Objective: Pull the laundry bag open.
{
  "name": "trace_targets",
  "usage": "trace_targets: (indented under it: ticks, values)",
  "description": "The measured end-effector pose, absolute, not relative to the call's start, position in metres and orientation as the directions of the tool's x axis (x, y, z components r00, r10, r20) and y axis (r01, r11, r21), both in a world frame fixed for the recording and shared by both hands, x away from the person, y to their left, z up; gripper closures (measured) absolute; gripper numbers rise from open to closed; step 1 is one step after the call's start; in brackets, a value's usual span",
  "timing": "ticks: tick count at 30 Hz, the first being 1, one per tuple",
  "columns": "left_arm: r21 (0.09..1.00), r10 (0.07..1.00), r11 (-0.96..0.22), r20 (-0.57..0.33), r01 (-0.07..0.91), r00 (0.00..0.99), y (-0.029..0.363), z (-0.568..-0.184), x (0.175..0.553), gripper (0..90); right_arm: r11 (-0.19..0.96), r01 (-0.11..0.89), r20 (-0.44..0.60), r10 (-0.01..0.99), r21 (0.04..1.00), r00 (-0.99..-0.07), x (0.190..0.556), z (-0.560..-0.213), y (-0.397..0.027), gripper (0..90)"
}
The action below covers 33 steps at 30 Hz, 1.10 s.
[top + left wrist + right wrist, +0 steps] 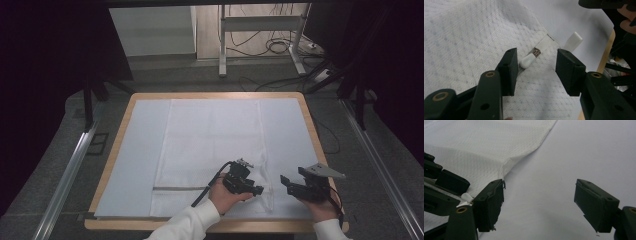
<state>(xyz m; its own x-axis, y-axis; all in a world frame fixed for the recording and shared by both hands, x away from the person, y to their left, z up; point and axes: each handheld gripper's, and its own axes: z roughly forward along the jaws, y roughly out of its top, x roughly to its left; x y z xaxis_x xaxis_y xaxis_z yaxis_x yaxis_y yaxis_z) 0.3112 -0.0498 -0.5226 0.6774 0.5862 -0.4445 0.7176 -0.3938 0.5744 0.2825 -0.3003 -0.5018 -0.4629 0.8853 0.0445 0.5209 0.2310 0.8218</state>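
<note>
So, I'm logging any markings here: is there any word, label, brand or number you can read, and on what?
None: no readable text anywhere.
The white cloth, its zipper pull, the table and both grippers bear no legible writing.

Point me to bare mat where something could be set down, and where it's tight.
Free: the mat strip between the white cloth and the table's left wooden rim, and the strip right of the cloth toward the far right corner. Crowded: near right, where the left gripper and right gripper work the zipper pull.
</note>
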Motion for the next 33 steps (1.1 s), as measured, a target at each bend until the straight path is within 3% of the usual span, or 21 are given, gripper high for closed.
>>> trace_targets:
  ticks: [9, 20, 33]
  values:
    - [0.57, 0.569, -0.39, -0.468, 0.723, 0.676, -0.051, -0.5224, 0.3102, 55.8, 0.224, 0.518, 0.046, 0.889, 0.825, -0.457, 0.2823, -0.5009, -0.3016, 23.3]
    - [0.574, 0.579, -0.391, -0.454, 0.72, 0.677, -0.0539, -0.5247, 0.3106, 69.0, 0.225, 0.516, 0.042, 0.89, 0.826, -0.455, 0.2822, -0.5006, -0.3018, 23.2]
    - [0.573, 0.574, -0.382, -0.468, 0.725, 0.672, -0.0562, -0.5283, 0.315, 78.3, 0.226, 0.516, 0.04, 0.89, 0.826, -0.454, 0.2821, -0.5005, -0.3021, 23.2]
